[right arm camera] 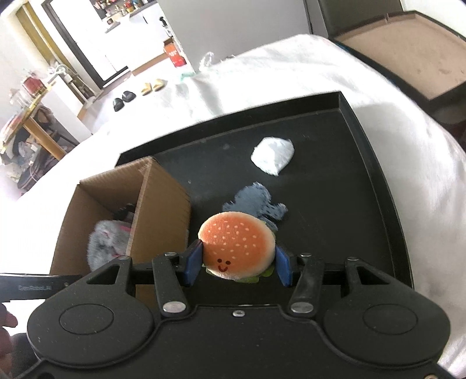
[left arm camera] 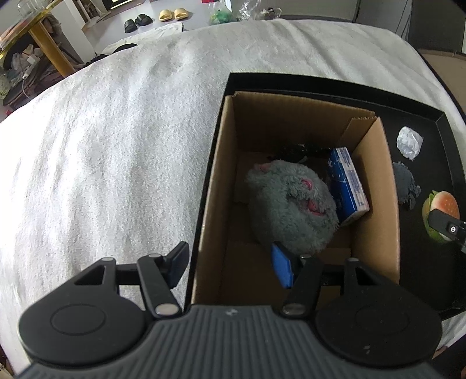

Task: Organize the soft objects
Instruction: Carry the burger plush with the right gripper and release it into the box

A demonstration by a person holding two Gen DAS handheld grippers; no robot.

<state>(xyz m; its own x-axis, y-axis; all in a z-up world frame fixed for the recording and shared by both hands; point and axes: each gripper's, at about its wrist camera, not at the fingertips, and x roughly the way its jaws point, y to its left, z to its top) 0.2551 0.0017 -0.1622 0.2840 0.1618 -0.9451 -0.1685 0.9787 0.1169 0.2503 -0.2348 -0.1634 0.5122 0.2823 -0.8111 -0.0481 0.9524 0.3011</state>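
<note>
White blanket (left arm camera: 116, 131), slippers (left arm camera: 174, 14) beyond

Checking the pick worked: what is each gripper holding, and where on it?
Right gripper clamps the burger toy by its bun's two sides. Left gripper holds nothing.

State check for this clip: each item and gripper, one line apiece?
Brown cardboard box: open, on black tray.
Grey plush toy: inside box.
Blue tissue pack: inside box, tilted.
Burger toy: gripped.
White wad: on tray.
Grey cloth: on tray.
Right gripper: shut on burger.
Left gripper: open, straddling box wall.
</note>
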